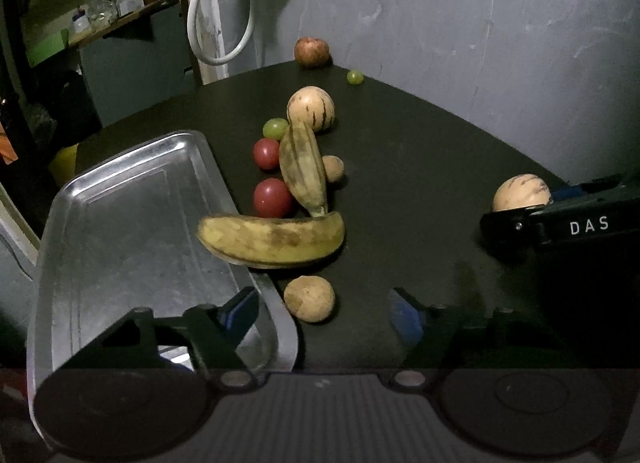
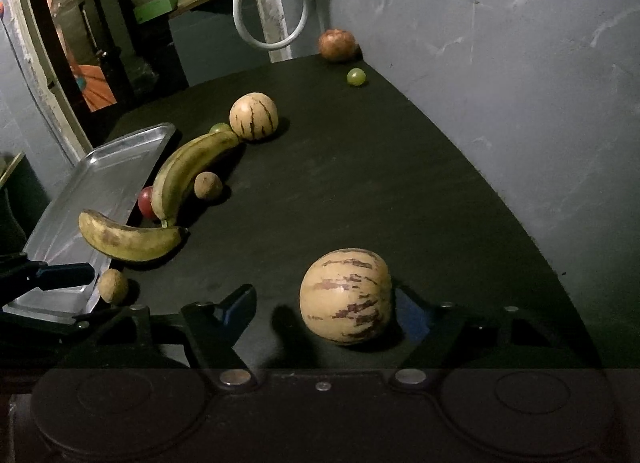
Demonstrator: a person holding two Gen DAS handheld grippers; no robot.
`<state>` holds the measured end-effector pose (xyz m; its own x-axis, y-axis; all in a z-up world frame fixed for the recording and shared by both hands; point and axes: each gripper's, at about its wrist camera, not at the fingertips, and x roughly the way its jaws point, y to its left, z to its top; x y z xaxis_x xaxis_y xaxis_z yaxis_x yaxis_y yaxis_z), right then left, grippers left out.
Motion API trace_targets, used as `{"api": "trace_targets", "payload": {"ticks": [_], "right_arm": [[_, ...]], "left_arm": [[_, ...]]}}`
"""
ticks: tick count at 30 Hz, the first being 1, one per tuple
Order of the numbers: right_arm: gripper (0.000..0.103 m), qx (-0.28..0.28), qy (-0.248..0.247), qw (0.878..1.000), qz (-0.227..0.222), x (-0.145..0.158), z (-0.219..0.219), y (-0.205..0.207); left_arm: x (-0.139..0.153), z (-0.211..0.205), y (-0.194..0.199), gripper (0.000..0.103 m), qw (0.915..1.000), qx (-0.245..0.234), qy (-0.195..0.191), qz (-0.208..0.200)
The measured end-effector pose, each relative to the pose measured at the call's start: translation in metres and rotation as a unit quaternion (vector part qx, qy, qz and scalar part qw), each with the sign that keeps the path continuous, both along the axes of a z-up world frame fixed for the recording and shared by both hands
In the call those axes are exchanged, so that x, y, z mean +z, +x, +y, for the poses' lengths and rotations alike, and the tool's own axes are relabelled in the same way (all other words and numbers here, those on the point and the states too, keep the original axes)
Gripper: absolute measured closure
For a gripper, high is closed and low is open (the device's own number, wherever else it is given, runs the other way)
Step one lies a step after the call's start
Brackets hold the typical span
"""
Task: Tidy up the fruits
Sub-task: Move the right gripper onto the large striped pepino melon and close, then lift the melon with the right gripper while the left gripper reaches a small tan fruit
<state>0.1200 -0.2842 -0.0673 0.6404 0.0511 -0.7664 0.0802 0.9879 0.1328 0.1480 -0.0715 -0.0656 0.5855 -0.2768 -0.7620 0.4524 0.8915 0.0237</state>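
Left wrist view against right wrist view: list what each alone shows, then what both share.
Only the left wrist view shows both red fruits fully. Only the right wrist view shows the near striped melon whole, between the open right hand-held gripper fingers, untouched. Both show the metal tray, two bananas, the far striped melon and the apple.

Counted on the dark round table [image 1: 420, 191]: two yellow-brown curved bananas [image 1: 272, 241], two pale round purple-striped melons [image 2: 345, 295], two red round tomatoes [image 1: 273, 197], two green grapes [image 1: 355, 76], two small brown round fruits [image 1: 309, 298], one reddish apple at twelve o'clock [image 1: 311, 51], one rectangular metal tray [image 1: 120, 223].
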Motion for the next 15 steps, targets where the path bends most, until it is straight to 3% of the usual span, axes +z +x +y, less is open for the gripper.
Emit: {"api": "trace_targets", "payload": {"ticks": [6, 10, 15], "right_arm": [[0.04, -0.004, -0.005, 1.0, 0.001, -0.003, -0.002, 0.002], [0.049, -0.008, -0.01, 1.0, 0.003, -0.006, -0.003, 0.003], [0.051, -0.008, -0.006, 1.0, 0.002, -0.006, -0.002, 0.0]], "left_arm": [[-0.004, -0.003, 0.004, 0.032, 0.9999, 0.01, 0.013, 0.004], [-0.005, -0.006, 0.006, 0.04, 0.9994, 0.015, 0.029, -0.003], [-0.006, -0.013, 0.004, 0.046, 0.9982, 0.002, 0.056, -0.019]]}}
